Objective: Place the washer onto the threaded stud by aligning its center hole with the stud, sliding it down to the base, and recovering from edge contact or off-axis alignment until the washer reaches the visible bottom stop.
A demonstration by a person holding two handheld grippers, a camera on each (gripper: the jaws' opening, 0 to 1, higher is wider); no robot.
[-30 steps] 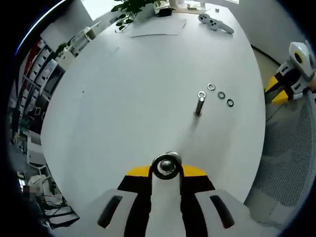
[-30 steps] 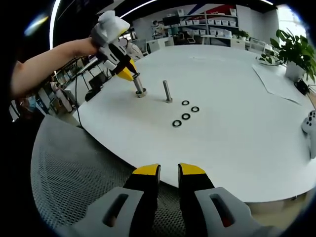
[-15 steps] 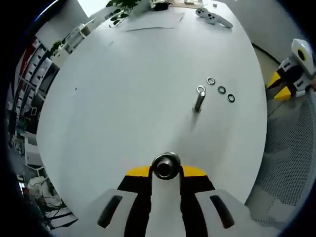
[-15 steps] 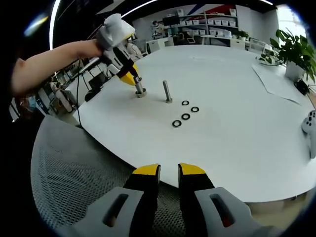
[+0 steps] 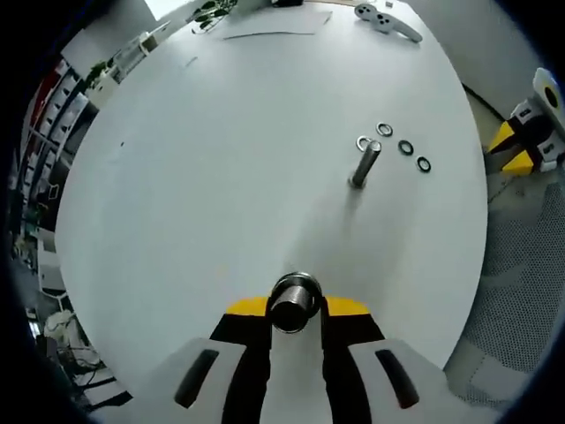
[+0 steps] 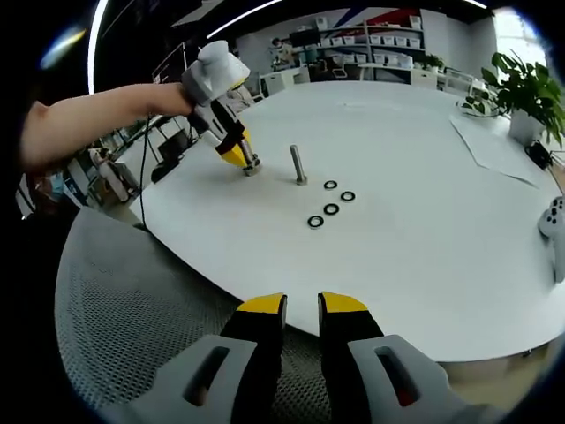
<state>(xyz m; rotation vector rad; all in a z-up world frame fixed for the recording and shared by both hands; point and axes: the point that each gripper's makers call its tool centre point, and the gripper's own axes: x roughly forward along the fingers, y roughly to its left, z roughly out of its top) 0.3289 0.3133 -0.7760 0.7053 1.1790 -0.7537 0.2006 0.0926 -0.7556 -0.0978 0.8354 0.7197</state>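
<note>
- My left gripper [image 5: 296,311] has its jaws closed round the near stud [image 5: 295,301], low on the shaft; from the left gripper view I cannot tell whether a washer is already seated on it, since the stud's top blocks the base.
- The four washers [image 6: 329,209] I can see lie loose on the white table [image 5: 221,177], just beside the second stud [image 5: 364,165] (none of them is threaded on).
- My right gripper [image 6: 301,307] hangs off the table edge above a mesh chair back [image 6: 132,300], jaws narrow with only a slim gap, holding nothing.
- Risk, as I judge it: gripping the stud this low leaves my jaws in the path of any washer sliding down, so it would stop on my fingers and not at the base.
- A second risk: if I tilt my hand, the free-standing stud could tip or skid on the smooth top, and a washer meeting it off-axis would catch on the threads.
- The table is large, rounded and glossy; paper sheets [image 6: 499,146] and a game controller [image 5: 386,19] lie at the far side.
- Beyond are potted plants [image 6: 527,88], shelving and office desks.
</note>
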